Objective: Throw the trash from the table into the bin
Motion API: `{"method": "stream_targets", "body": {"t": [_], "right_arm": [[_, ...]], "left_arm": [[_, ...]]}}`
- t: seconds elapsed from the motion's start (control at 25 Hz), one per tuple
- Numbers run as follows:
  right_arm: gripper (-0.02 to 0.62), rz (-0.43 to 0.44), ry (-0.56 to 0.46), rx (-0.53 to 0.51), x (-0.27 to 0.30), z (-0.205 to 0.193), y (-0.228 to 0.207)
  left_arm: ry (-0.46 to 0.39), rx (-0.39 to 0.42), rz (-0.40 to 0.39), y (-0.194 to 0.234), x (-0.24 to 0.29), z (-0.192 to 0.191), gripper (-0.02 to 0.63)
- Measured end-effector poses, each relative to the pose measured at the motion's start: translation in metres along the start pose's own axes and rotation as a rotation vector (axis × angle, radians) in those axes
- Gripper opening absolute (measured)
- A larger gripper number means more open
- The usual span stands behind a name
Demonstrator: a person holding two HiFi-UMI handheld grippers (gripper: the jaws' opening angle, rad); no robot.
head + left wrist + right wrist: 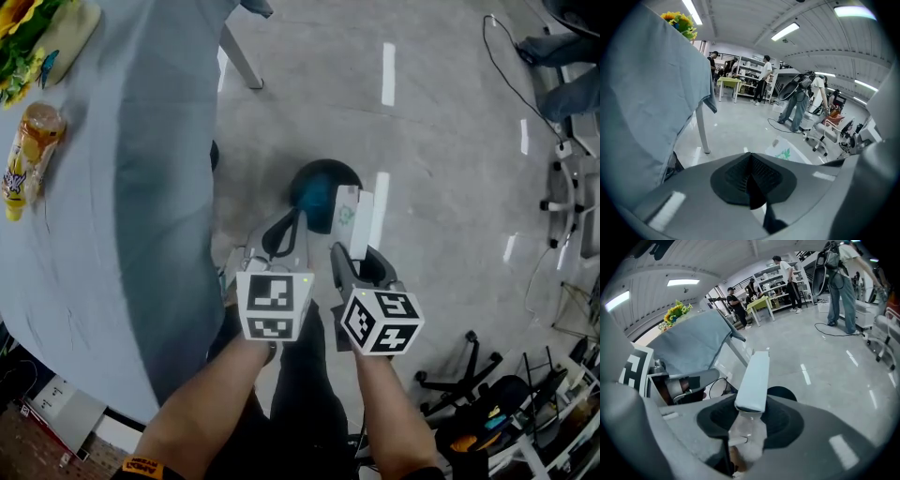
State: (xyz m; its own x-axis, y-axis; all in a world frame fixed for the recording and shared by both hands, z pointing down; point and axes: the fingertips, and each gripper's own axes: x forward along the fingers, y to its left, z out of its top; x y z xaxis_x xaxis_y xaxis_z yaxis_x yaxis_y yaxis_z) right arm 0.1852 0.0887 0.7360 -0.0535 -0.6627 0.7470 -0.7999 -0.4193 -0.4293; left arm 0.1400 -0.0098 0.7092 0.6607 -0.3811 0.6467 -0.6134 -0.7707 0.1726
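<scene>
In the head view my right gripper is shut on a white carton with a green mark, which sticks up out of the jaws. The carton hangs over the near right edge of a dark blue round bin on the floor. In the right gripper view the carton stands between the pads, with the bin's dark rim just behind it. My left gripper is close beside it on the left, shut and empty, its pads meeting. A yellow snack bag lies on the table.
The table with a grey-blue cloth fills the left side, with a bunch of flowers at its far corner and a table leg behind the bin. Office chairs and a cable are on the right. People stand far off.
</scene>
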Motion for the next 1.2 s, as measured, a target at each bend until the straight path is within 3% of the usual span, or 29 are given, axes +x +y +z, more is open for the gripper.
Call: {"method": "stream_targets", "body": {"t": [1.2], "right_arm": [[0.155,-0.012,0.14,0.001,0.119,-0.044,-0.065]], "left_arm": [[0.165,0.044,0.024,0.039,0.109,-0.09,0.008]]}}
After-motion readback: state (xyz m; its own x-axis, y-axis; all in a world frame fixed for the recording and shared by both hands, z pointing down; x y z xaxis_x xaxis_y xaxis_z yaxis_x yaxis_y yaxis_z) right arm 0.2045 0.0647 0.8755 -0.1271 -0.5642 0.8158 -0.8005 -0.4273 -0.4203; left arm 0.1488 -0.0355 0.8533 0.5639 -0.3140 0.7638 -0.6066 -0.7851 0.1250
